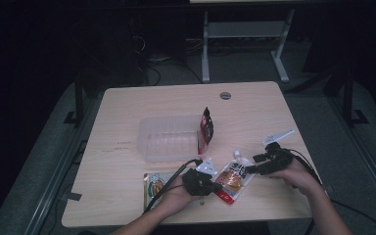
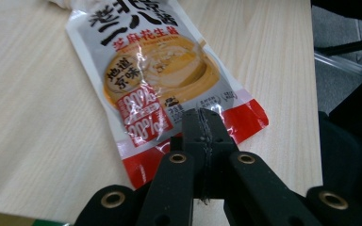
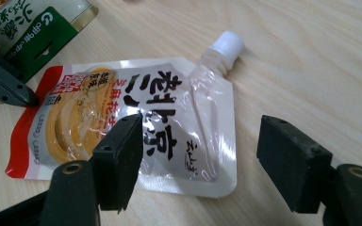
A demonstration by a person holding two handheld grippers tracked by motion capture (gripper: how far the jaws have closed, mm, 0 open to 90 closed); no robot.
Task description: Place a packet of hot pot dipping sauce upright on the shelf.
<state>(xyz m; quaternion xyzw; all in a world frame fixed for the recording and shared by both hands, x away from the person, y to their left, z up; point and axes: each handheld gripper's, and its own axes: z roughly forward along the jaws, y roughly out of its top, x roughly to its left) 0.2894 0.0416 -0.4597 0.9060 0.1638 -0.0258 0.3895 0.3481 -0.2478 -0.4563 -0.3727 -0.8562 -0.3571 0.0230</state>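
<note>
Nearest you, your left gripper [image 2: 202,123] has its jaws pressed together with nothing between them, the tips at the red bottom seam of the spouted sauce pouch [image 1: 234,180]. Whether they actually touch the seam is hard to tell. That pouch lies flat on the table [image 1: 127,205], near the front edge, between your two hands. Your right gripper [image 3: 202,155] sits at the pouch's spout end, jaws apart and straddling the clear upper corner below the white cap [image 3: 226,46], pressing on nothing.

Expect the pouch to be soft and floppy: a glossy film skin with a paste filling that will likely slump toward whichever end hangs lowest. The film looks slick, so a pinch on the full belly could slide or squeeze the contents. The better holds are probably the stiff neck under the cap, or the flat sealed seam along an edge, where the jaws meet film rather than filling.

Just left of the pouch, under your left forearm, lies a green-labelled packet [image 1: 154,185]. Beyond the pouch stands the clear plastic bin [image 1: 169,137], and leaning upright at the bin's right end, the side nearer the pouch, is a dark red packet [image 1: 205,126]; whether it stands inside or just outside the wall is unclear.
</note>
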